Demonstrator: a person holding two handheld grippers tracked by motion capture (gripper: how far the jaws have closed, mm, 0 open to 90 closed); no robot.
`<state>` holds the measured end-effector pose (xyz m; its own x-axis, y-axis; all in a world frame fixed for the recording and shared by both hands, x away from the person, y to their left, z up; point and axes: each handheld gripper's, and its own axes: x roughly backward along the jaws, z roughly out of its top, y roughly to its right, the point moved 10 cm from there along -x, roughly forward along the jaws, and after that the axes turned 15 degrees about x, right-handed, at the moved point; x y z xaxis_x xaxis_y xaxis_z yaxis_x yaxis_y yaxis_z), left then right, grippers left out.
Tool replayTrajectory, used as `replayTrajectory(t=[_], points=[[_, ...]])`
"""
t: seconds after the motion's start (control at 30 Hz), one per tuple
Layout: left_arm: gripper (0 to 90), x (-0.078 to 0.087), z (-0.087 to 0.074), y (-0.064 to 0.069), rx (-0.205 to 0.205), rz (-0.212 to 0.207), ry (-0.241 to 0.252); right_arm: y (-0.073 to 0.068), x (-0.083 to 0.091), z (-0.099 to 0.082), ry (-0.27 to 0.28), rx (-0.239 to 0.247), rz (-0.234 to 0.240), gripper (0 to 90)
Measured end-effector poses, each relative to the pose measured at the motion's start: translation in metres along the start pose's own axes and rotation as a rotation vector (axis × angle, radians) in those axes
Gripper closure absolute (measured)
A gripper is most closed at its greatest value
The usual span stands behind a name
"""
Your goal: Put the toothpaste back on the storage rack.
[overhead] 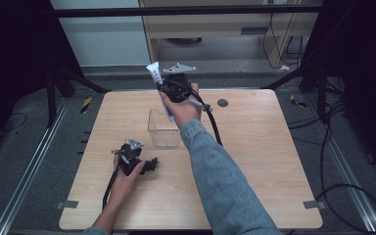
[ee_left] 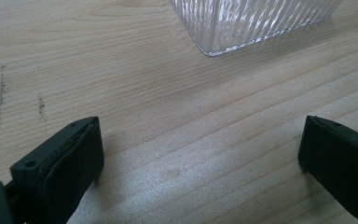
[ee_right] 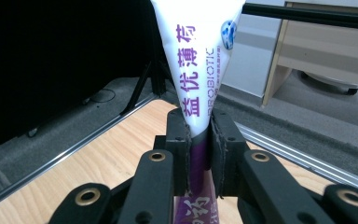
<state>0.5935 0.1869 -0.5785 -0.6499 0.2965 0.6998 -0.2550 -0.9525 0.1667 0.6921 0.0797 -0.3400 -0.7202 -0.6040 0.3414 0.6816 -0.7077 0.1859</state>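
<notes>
A white and purple toothpaste tube (overhead: 155,77) stands nearly upright in the air above the clear plastic box (overhead: 163,128). My right gripper (overhead: 168,93) is shut on the tube's middle. In the right gripper view the tube (ee_right: 200,60) is pinched between the two pads, its flat crimped end up and purple print on it. My left gripper (overhead: 149,164) rests low on the table at the front left, jaws wide apart with nothing between them. In the left gripper view a ribbed corner of the box (ee_left: 242,23) lies just ahead of the open gripper (ee_left: 200,158).
The light wooden table (overhead: 254,161) has a dark round mark (overhead: 222,103) near its back edge. Black frame legs and cables stand on the grey floor around it. A wooden desk (overhead: 225,24) stands behind the table.
</notes>
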Motion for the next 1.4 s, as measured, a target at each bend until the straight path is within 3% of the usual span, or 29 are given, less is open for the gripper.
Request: replayTrajectory(t=[0.4, 0.93, 1.4], points=[[0.0, 0.0, 0.0, 0.0, -0.001, 0.0, -0.001, 0.003, -0.014, -0.009, 0.005, -0.004, -0.023, 79.1], [0.0, 0.0, 0.0, 0.0, -0.001, 0.0, -0.001, -0.009, -0.021, -0.013, 0.015, 0.021, -0.012, 79.0], [0.0, 0.0, 0.0, 0.0, 0.002, -0.002, 0.0, -0.022, -0.03, -0.036, -0.018, 0.039, 0.007, 79.0]])
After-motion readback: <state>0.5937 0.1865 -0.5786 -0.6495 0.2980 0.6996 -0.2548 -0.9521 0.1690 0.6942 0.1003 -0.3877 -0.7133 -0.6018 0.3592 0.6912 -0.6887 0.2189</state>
